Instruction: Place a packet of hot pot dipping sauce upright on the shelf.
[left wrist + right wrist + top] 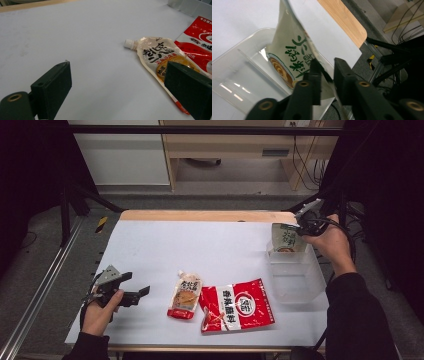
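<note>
A pale green pouch (286, 238) with green lettering hangs tilted over the far end of a clear plastic bin (295, 275) at the table's right side. My right gripper (303, 222) is at the pouch's top right corner. In the right gripper view the pouch (292, 50) has its lower end inside the bin (242, 75), and its thin edge runs between the jaws of my right gripper (327, 67), which stand slightly apart with a gap showing. My left gripper (137, 292) rests open on the table at the left, its jaws (117, 72) wide apart and holding nothing.
A spouted cream pouch (185, 295) with a white cap lies at the table's front middle, also in the left gripper view (160, 55). Just right of it lies a red and white packet (237, 306). The table top (200, 245) is covered in white, with a wooden far edge.
</note>
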Action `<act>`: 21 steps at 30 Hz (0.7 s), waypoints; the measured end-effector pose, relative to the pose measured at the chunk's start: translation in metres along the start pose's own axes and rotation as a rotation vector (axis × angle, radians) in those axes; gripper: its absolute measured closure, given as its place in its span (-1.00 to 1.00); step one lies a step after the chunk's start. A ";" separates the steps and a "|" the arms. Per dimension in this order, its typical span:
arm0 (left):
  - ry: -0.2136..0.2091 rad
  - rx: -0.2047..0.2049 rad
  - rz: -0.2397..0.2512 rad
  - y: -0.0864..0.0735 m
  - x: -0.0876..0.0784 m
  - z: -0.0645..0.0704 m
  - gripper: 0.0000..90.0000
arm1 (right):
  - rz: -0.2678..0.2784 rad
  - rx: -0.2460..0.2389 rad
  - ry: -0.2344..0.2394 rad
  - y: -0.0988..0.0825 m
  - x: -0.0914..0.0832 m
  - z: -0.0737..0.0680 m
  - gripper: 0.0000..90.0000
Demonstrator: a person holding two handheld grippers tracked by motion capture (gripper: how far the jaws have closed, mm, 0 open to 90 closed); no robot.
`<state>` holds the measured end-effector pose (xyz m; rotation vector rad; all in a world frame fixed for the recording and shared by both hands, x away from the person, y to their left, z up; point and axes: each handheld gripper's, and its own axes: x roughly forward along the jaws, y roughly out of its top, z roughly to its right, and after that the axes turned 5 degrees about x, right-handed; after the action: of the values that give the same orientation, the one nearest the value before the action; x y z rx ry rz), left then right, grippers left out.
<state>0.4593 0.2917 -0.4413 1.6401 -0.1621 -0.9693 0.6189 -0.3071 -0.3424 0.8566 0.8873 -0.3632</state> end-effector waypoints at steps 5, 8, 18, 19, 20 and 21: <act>-0.004 0.005 -0.005 0.000 0.001 0.001 -0.83 | 0.024 0.017 -0.035 -0.002 -0.005 -0.002 -0.06; -0.007 0.013 -0.012 0.000 0.002 0.003 -0.83 | 0.051 0.014 -0.058 -0.002 -0.012 -0.004 -0.29; -0.003 0.045 -0.033 0.001 0.004 0.005 -0.83 | 0.180 0.025 -0.096 0.003 -0.052 -0.016 -0.57; 0.001 0.047 -0.034 0.001 0.005 0.006 -0.83 | 0.191 0.020 -0.096 0.004 -0.056 -0.018 -0.59; 0.001 0.048 -0.037 0.001 0.005 0.006 -0.83 | 0.207 0.020 -0.095 0.004 -0.060 -0.022 -0.60; -0.001 0.051 -0.039 0.001 0.005 0.007 -0.84 | 0.218 0.017 -0.096 0.005 -0.065 -0.026 -0.61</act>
<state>0.4583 0.2835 -0.4431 1.6948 -0.1568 -1.0029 0.5696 -0.2879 -0.2971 0.9339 0.6948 -0.2196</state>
